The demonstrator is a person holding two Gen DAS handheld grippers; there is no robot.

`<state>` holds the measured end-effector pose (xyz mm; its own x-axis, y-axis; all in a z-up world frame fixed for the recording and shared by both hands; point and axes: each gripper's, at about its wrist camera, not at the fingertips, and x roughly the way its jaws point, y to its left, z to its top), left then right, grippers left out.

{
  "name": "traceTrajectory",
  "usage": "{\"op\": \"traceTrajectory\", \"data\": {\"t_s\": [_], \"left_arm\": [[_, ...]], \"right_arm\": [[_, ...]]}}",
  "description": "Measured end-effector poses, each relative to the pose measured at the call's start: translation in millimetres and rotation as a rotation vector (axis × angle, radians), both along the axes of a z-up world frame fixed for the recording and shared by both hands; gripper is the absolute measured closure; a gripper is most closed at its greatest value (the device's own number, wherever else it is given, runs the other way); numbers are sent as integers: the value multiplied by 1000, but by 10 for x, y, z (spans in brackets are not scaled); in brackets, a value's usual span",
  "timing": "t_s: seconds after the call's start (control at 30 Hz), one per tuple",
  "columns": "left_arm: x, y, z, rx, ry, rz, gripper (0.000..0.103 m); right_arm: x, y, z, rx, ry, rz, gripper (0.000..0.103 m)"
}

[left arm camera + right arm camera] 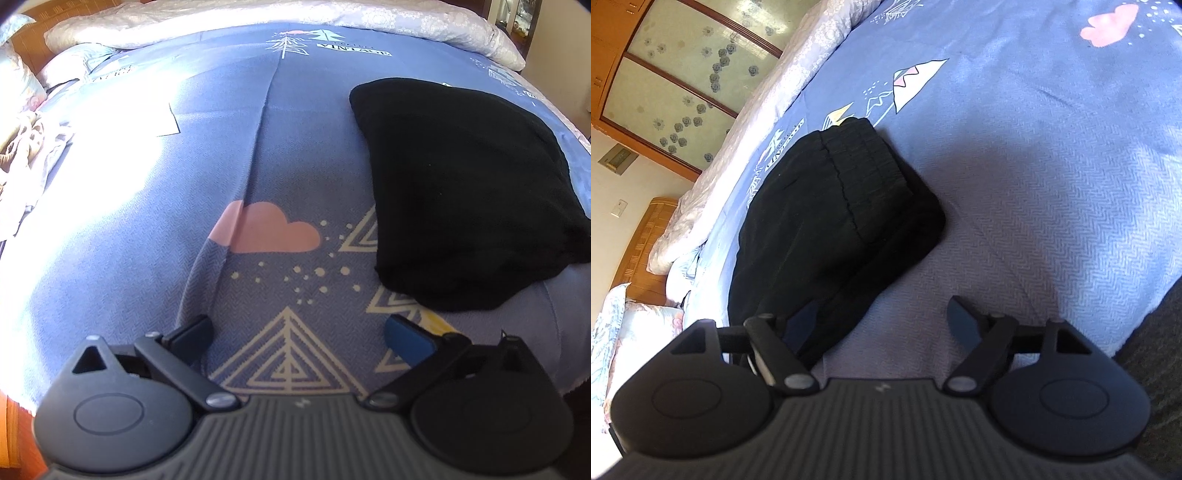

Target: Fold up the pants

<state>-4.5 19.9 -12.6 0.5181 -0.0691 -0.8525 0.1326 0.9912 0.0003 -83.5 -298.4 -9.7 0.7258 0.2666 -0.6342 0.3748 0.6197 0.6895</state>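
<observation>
Left gripper: jaws spread wide, released, nothing between them. Beneath the gap lies only the blue printed bedsheet, with a cream triangle motif. One black finger stands at 7 o'clock in the left wrist view, and the blue-padded finger stands at 5 o'clock. Neither touches the garment.

Right gripper: jaws likewise spread wide and released. The left-hand finger of that view overlaps the near edge of the black pants; whether it touches the cloth or merely stands above it cannot be told. The other finger stands over bare bedsheet. No cloth is clamped between the pads.

Task item: the pants lie folded into a compact dark bundle, flat on the sheet. In the left wrist view the bundle occupies the 2 to 3 o'clock sector, its long axis running from 12 toward 5 o'clock. In the right wrist view it sits left of centre, long axis running from 1 o'clock down to 7 o'clock, with a ribbed band lying on top toward the far end.

A pale quilt lies along the far edge of the bed.
</observation>
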Motion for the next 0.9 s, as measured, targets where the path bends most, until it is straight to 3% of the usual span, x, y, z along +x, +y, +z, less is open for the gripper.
{"op": "traceTrajectory", "data": {"t_s": [0.43,0.63,0.9], "left_arm": [[63,162,111,-78,24,61,0],[69,92,132,-4,1,46,0],[133,38,155,28,-4,55,0]], "right_arm": [[-7,-18,-2,7,-5,3,21],[-27,-42,-12,20,-10,1,21],[-67,-92,-33,54,-23,-3,21]]}}
